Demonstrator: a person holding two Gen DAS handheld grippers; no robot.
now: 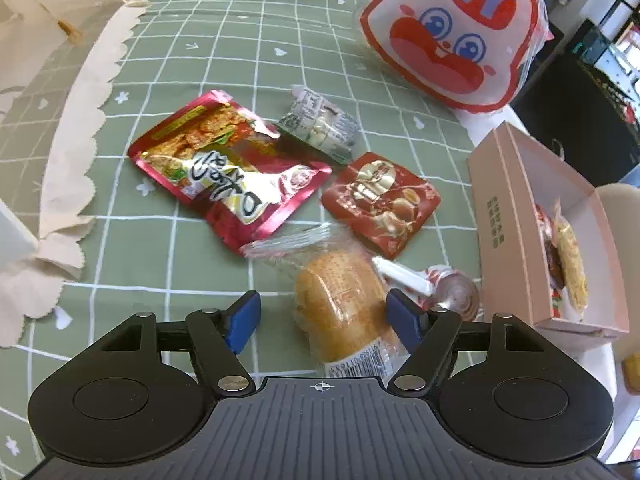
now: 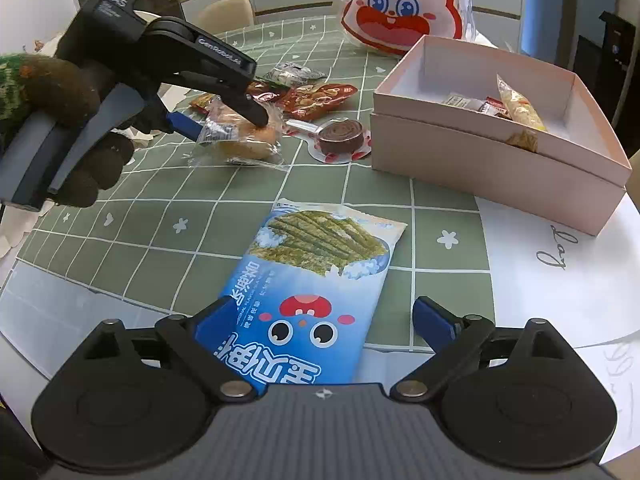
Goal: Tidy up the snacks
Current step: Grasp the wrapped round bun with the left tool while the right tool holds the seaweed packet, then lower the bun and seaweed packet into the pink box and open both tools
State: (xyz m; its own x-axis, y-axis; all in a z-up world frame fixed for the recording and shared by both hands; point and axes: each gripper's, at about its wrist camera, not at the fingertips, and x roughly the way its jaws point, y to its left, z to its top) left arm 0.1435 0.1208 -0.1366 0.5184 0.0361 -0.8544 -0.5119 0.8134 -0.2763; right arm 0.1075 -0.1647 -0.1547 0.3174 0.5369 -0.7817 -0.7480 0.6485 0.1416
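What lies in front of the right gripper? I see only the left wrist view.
Observer: A blue snack packet lies flat on the table, between the fingers of the right gripper.
Operator: Is the packet gripped?
Observer: No. The right gripper is open, and its jaws stand wider apart than the packet.
Operator: What does the box hold?
Observer: The pink box holds a yellow packet and some small wrapped snacks towards one side. The rest of its floor is bare.
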